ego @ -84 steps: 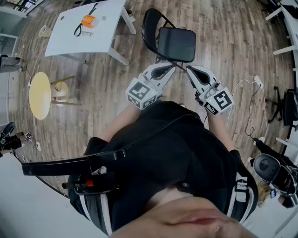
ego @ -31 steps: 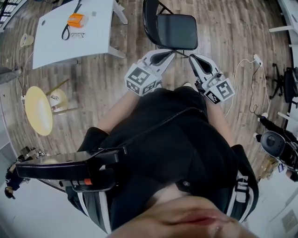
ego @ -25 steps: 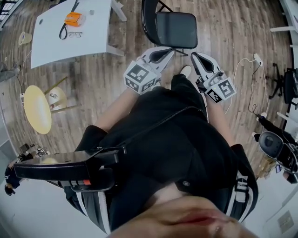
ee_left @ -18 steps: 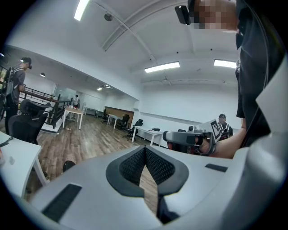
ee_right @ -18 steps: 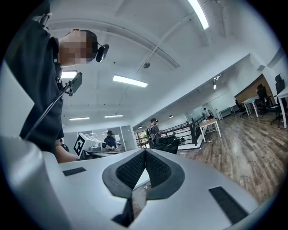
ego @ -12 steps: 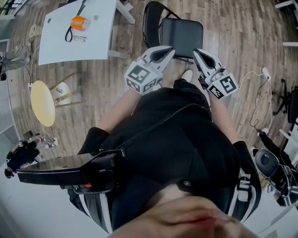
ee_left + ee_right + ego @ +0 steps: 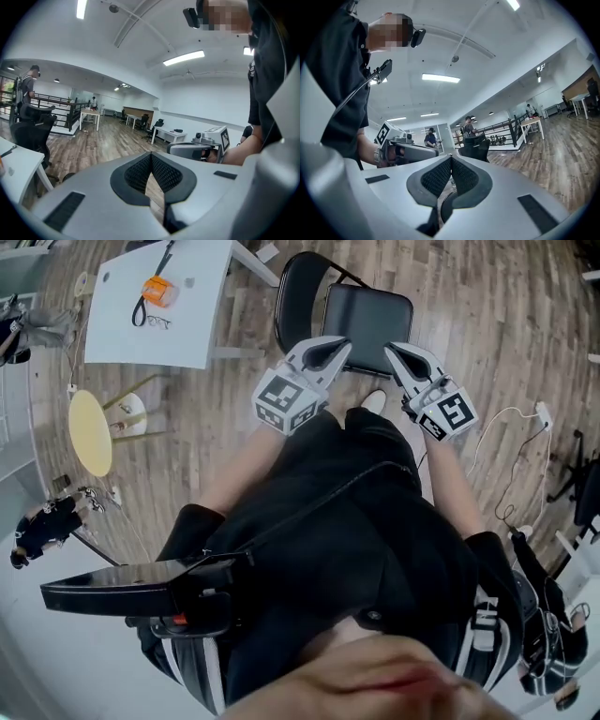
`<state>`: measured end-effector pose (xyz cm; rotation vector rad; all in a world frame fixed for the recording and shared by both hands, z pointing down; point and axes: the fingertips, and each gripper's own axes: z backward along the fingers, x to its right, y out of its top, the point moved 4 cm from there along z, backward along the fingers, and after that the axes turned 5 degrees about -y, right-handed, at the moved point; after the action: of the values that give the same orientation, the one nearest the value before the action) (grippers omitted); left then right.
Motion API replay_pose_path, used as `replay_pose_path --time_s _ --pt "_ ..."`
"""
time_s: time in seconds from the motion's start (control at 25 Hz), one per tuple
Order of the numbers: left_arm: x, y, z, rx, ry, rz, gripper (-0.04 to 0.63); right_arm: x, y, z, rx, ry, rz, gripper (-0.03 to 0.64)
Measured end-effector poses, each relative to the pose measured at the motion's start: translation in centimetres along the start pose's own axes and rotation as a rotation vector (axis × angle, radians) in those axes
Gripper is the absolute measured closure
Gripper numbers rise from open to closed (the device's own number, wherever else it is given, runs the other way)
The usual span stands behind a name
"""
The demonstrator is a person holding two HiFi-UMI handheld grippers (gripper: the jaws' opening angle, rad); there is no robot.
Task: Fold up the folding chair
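Note:
The black folding chair stands unfolded on the wood floor at the top of the head view, its seat facing me and its curved backrest on the far left side. My left gripper is shut and empty, its tip over the seat's near left corner. Over the near right corner is my right gripper, also shut and empty. The left gripper view shows its meshed pads pressed together, with the right gripper beyond. In the right gripper view the pads meet too. I cannot tell whether either tip touches the chair.
A white table with an orange object stands left of the chair. A round yellow stool is further left. A white cable lies on the floor at right. My shoe is near the chair.
I have stepped toward the chair; both grippers moved forward until their tips lie over the seat's near edge. Both jaws stayed shut.

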<state>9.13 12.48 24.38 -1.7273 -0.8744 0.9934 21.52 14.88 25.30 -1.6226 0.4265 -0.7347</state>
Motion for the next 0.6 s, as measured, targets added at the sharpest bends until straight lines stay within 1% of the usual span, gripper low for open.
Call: replay_pose_path --time_s 0.2,0.32,0.44,0.6 --pt "-1.4 -0.5 -2.1 -0.041 0.041 0.004 0.591 4.0 -1.5 -0.5 -0.015 0.000 -0.046 0.609" --pt "-3.0 -1.6 -2.7 -0.073 0.058 0.027 0.591 5.6 -3.4 -1.2 -0.037 -0.015 -0.094 0.609" --pt "-5.7 -3.2 -3.0 -0.115 0.095 0.048 0.591 7.3 -6.0 -2.6 -0.078 -0.026 -0.143 0.609" --pt "-11.0 -5.7 -1.8 -0.176 0.182 0.086 0.591 9.2 -10.0 -4.9 -0.104 -0.031 -0.187 0.609"
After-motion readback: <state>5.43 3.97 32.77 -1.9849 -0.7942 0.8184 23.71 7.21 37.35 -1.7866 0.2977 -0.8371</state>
